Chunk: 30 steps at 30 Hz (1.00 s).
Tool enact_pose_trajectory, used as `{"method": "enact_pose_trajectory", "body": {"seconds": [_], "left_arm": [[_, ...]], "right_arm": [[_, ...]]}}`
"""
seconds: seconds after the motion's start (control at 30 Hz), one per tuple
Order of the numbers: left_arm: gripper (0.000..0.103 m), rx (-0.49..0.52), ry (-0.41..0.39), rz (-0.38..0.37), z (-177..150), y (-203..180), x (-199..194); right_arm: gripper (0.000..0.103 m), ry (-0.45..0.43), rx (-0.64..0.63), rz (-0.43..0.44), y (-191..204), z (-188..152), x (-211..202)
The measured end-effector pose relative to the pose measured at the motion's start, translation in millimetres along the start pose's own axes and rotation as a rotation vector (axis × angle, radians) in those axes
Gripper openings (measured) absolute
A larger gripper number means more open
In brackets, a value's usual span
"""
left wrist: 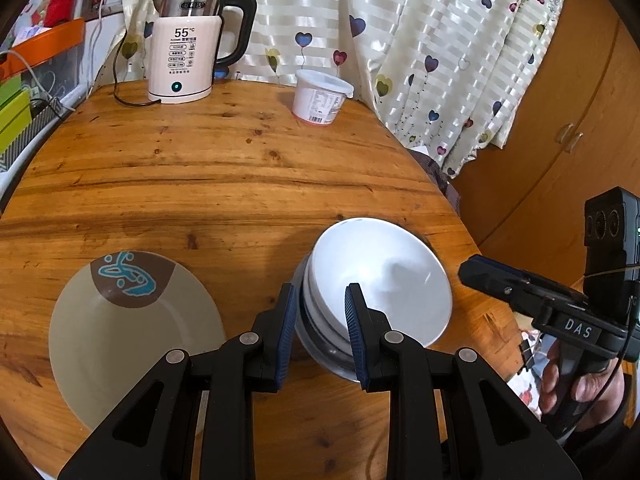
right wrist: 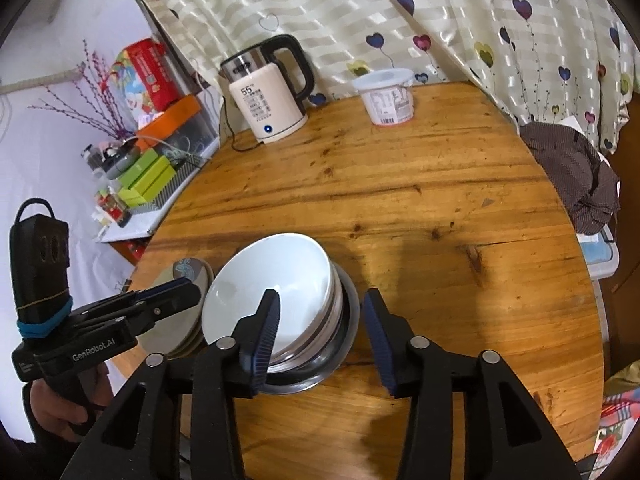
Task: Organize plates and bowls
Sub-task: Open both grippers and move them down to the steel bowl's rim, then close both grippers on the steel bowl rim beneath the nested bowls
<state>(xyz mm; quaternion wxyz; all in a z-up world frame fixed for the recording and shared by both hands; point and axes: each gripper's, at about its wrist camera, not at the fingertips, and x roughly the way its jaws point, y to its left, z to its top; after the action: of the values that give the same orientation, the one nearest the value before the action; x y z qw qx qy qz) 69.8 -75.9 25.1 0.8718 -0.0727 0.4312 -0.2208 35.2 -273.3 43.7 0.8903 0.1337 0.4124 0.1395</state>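
Observation:
A stack of white bowls nested in a metal bowl sits near the table's front edge; it also shows in the right wrist view. My left gripper is open, its fingers astride the stack's left rim. My right gripper is open, its fingers astride the stack's right rim; whether either touches the rim is unclear. A beige plate with a blue-and-brown motif lies left of the bowls, and in the right wrist view it tops a small pile of plates.
An electric kettle with its cord and a white lidded tub stand at the back of the round wooden table. A curtain hangs behind. Shelf clutter lies to the left, dark cloth off the right edge.

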Motion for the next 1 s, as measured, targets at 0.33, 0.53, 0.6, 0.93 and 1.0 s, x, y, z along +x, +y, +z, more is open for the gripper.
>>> {"method": "enact_pose_trajectory", "body": {"seconds": [0.33, 0.53, 0.6, 0.93, 1.0], "left_arm": [[0.026, -0.062, 0.005, 0.007, -12, 18, -3], [0.026, -0.089, 0.015, -0.004, -20, 25, -4], [0.026, -0.095, 0.017, -0.013, -22, 26, -5], [0.026, -0.098, 0.042, -0.066, -33, 22, -1], [0.026, -0.094, 0.050, -0.069, -34, 19, 1]], "right_arm": [[0.047, -0.007, 0.040, 0.018, -16, -6, -7], [0.047, -0.008, 0.057, 0.043, -21, -9, -11], [0.047, -0.004, 0.063, 0.050, -22, -9, -11], [0.033, 0.042, 0.078, 0.061, -23, -19, -3], [0.030, 0.054, 0.080, 0.058, -23, -21, -1]]}}
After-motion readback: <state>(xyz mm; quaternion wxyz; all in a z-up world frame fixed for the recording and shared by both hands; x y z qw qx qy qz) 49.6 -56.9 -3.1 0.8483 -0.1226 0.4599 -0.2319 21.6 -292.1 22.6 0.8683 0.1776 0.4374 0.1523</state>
